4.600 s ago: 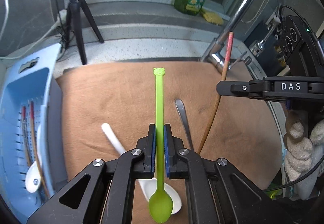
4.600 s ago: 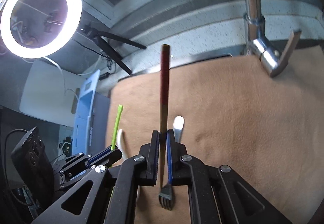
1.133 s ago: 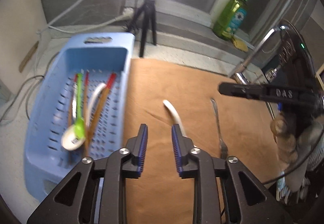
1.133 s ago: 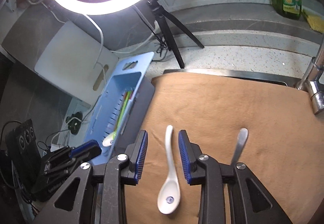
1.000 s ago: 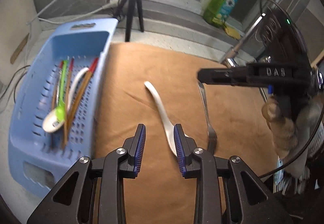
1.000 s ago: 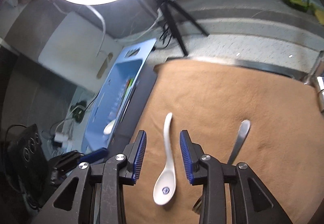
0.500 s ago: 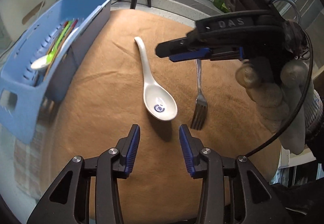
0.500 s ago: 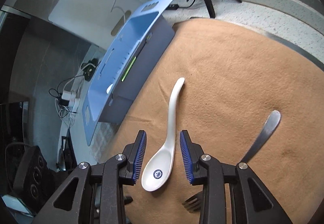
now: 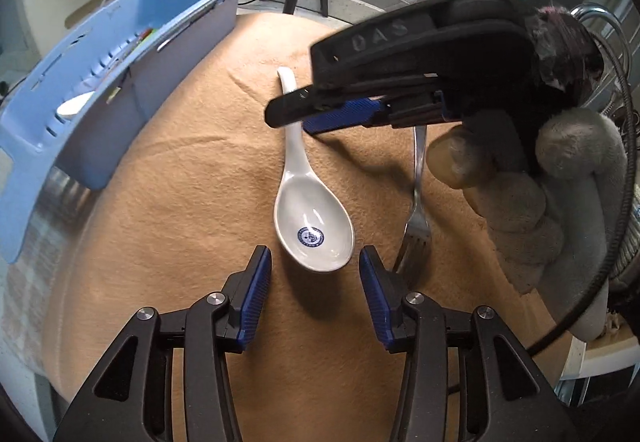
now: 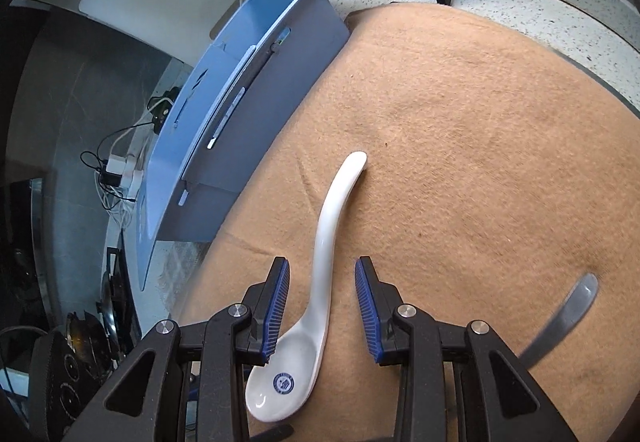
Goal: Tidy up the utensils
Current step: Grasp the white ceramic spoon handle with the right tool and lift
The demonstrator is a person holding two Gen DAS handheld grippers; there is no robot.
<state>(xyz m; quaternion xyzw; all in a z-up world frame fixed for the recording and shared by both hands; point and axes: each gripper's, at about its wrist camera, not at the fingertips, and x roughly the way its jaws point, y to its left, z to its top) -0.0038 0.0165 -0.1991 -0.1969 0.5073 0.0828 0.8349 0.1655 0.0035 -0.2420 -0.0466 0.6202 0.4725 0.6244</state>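
Porcelain, glossy white, is what I see in the soup spoon point(image 9: 313, 220): a deep oval bowl with a small blue round emblem at its bottom and a long curved handle running toward 12 o'clock. It lies on the tan cloth point(image 9: 168, 202), with a metal fork point(image 9: 416, 210) just beside it at 3 o'clock. My left gripper point(image 9: 315, 294) hovers by the bowl end, its jaws opening and gripping nothing; the bowl's tip sits just ahead of the pads. My right gripper point(image 10: 322, 306) straddles the handle point(image 10: 332, 226), released, pads clear of it. At 10 o'clock of the spoon stands the blue basket point(image 9: 80, 54) with utensils inside.
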